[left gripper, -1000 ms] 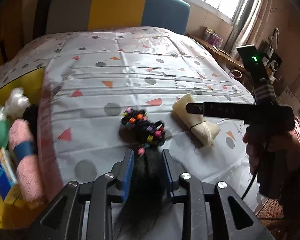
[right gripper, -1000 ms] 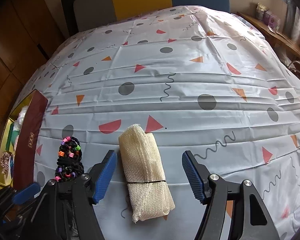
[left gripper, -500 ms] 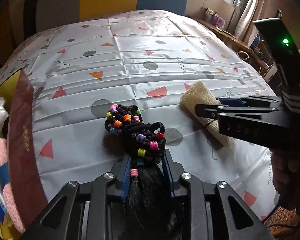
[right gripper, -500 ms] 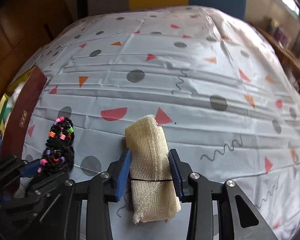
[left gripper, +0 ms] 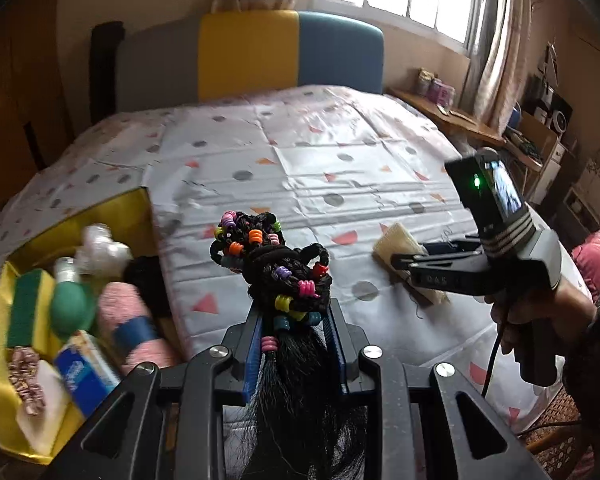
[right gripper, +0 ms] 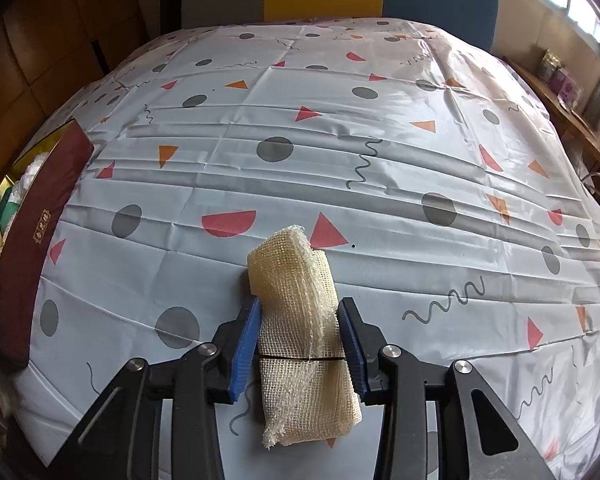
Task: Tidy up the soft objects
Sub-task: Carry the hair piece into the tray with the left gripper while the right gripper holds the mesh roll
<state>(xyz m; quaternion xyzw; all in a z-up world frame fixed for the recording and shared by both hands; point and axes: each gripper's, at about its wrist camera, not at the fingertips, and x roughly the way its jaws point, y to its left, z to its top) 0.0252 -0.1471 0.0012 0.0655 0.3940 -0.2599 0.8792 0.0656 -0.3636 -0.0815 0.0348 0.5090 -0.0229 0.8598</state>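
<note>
Fingers (right gripper: 260, 344) pinch mesh roll (right gripper: 300, 320) (left fingers (left gripper: 254, 344) clamp beaded hairpiece (left gripper: 284, 280)).

The loose strands of the black beaded hairpiece (left gripper: 278, 280) are running off the bottom edge of the left wrist view, its tail hiding behind the gripper frame. The box (left gripper: 4, 280) at the bed's left edge is smearing with blur; the items inside are reading only as pink, green, blue and white shapes. The cream mesh roll (left gripper: 396, 244) is lying half concealed behind the right gripper (left gripper: 404, 260). In the right wrist view, the box's contents are showing only as slivers at the left edge.
</note>
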